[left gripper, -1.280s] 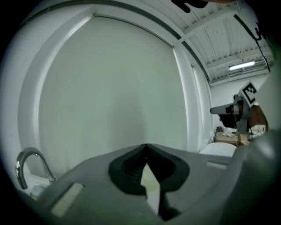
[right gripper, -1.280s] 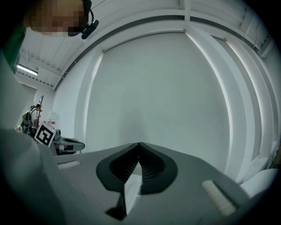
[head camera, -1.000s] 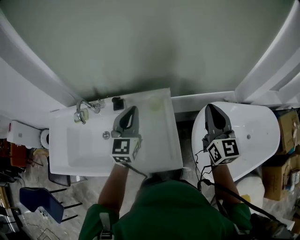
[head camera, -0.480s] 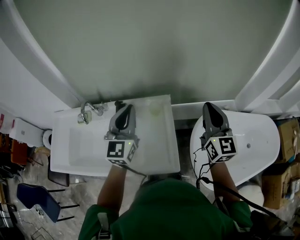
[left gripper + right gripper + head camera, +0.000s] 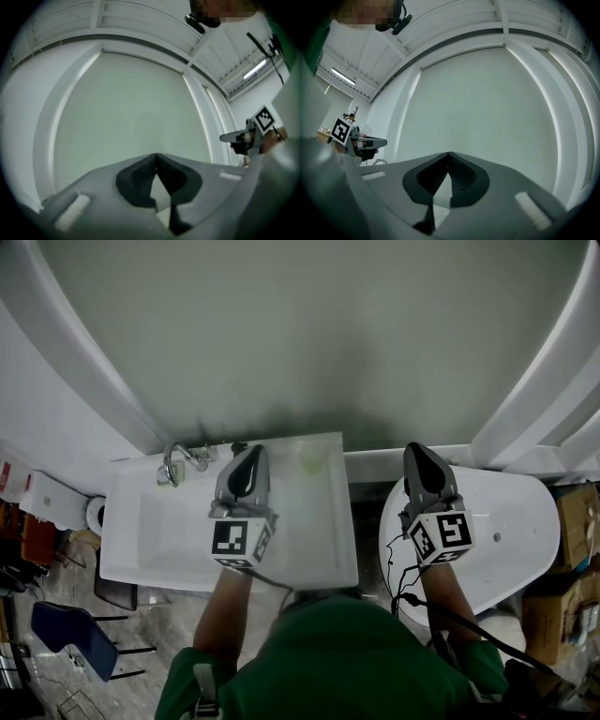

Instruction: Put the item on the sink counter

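Observation:
In the head view a white sink counter (image 5: 319,531) lies below me, with a chrome faucet (image 5: 178,463) at its back left. A pale round item (image 5: 309,457) rests on the back right of the counter. A small dark item (image 5: 236,445) by the faucet is mostly hidden behind my left gripper (image 5: 253,448), which hovers over the basin's back edge, shut and empty (image 5: 156,154). My right gripper (image 5: 416,448) is held over a white oval fixture (image 5: 506,512) to the right, also shut with nothing in it (image 5: 448,153).
A pale green wall panel (image 5: 300,334) with white frames stands right behind the sink. Cardboard boxes (image 5: 577,507) sit at the far right. A blue chair (image 5: 66,634) and a white box (image 5: 52,501) are on the floor at the left.
My left gripper moved back toward the wall and now covers most of the small dark item by the faucet. The right gripper shifted slightly back. Both stayed shut.

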A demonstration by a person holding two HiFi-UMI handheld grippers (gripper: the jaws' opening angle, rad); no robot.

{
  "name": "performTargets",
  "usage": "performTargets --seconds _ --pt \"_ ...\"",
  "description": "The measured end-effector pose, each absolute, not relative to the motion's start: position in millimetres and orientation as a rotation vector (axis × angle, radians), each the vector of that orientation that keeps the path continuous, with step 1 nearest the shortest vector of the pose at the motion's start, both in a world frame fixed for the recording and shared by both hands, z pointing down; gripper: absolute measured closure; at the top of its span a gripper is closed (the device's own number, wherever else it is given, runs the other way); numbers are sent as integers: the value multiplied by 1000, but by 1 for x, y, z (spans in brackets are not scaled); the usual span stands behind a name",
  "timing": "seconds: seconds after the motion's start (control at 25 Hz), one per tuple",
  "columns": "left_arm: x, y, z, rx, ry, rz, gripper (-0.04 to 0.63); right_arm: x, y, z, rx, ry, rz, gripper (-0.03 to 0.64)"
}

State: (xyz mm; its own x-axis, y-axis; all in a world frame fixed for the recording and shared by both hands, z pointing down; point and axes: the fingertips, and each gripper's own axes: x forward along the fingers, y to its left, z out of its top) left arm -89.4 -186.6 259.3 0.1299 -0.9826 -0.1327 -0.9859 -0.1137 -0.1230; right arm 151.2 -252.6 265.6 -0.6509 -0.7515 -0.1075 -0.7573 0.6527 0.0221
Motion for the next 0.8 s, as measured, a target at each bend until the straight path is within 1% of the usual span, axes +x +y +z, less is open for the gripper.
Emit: performTargets --seconds 0.16,0.36,0.8 --pt "-103 -198 272 -2218 1963 3 597 137 -265 276 -1270 2784 85 620" --pt "-91 -195 268 -2219 1961 -7 597 150 -261 272 -1276 2779 80 620" --pt "-96 -192 273 -2205 1975 -25 597 144 -260 275 -1259 2785 75 620"
